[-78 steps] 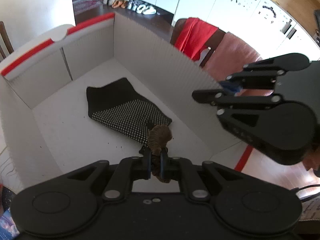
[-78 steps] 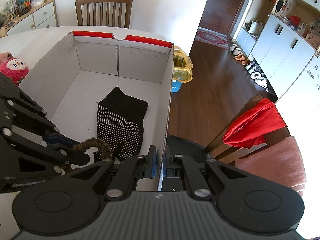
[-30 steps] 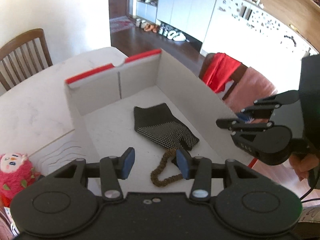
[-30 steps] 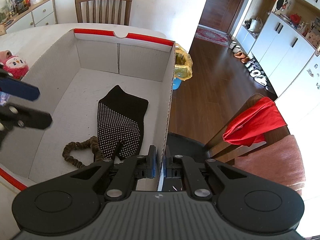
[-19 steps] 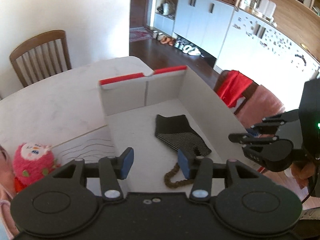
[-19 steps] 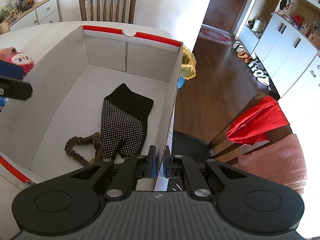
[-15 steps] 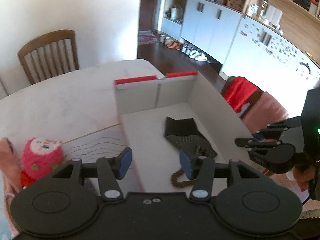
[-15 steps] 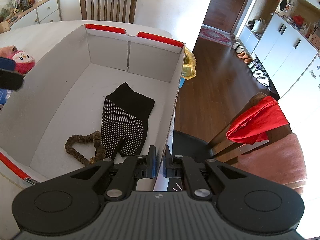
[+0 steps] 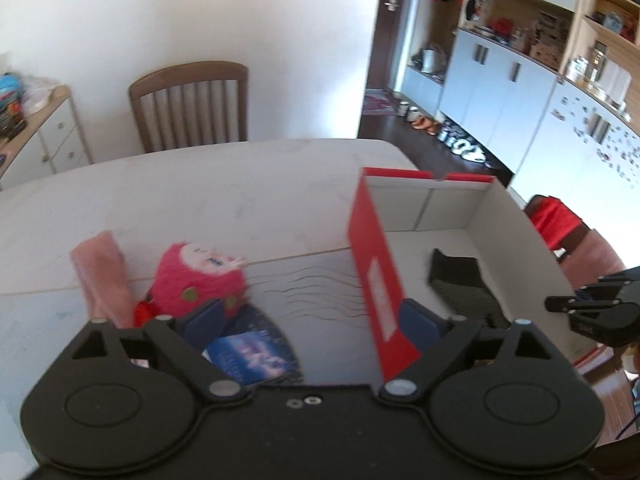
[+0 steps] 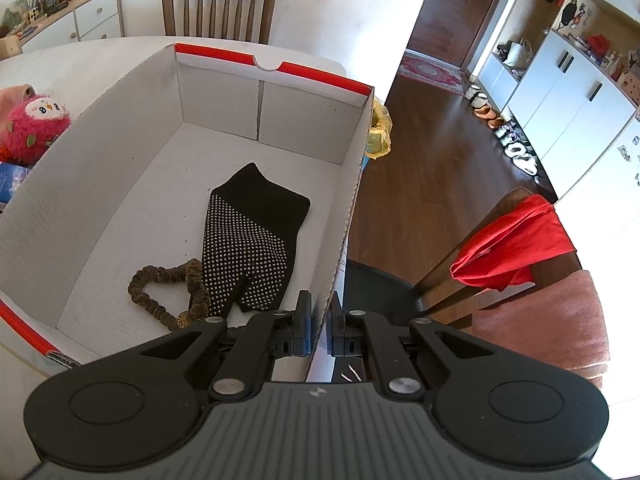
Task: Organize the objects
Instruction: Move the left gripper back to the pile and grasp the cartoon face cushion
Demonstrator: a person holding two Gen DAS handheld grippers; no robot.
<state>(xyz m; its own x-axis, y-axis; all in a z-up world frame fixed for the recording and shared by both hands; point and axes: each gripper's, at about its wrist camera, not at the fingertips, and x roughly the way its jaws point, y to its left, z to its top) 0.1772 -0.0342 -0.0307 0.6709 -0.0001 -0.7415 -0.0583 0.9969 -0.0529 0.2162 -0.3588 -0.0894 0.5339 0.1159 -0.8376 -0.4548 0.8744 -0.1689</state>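
A red and white cardboard box [image 10: 120,128] [image 9: 376,276] stands on the white table [image 9: 200,200]. In it lie a black dotted glove [image 10: 252,240] [image 9: 460,280] and a brown scrunchie [image 10: 172,292]. My right gripper [image 10: 318,328] is shut on the box's right wall near its front corner. My left gripper [image 9: 316,320] is open and holds nothing, raised above the table left of the box. Beyond it lie a pink plush toy [image 9: 196,280] [image 10: 36,124], a pink cloth [image 9: 104,272] and a blue booklet [image 9: 248,360].
A wooden chair [image 9: 188,104] stands at the table's far side. Right of the box are a chair draped with red cloth [image 10: 516,240] and a pink cushion [image 10: 552,320]. A yellow bag [image 10: 378,132] sits on the dark wood floor beyond the box.
My left gripper let go of the scrunchie, which now lies in the box, then opened and swung left out over the table. The right gripper kept its hold on the box wall.
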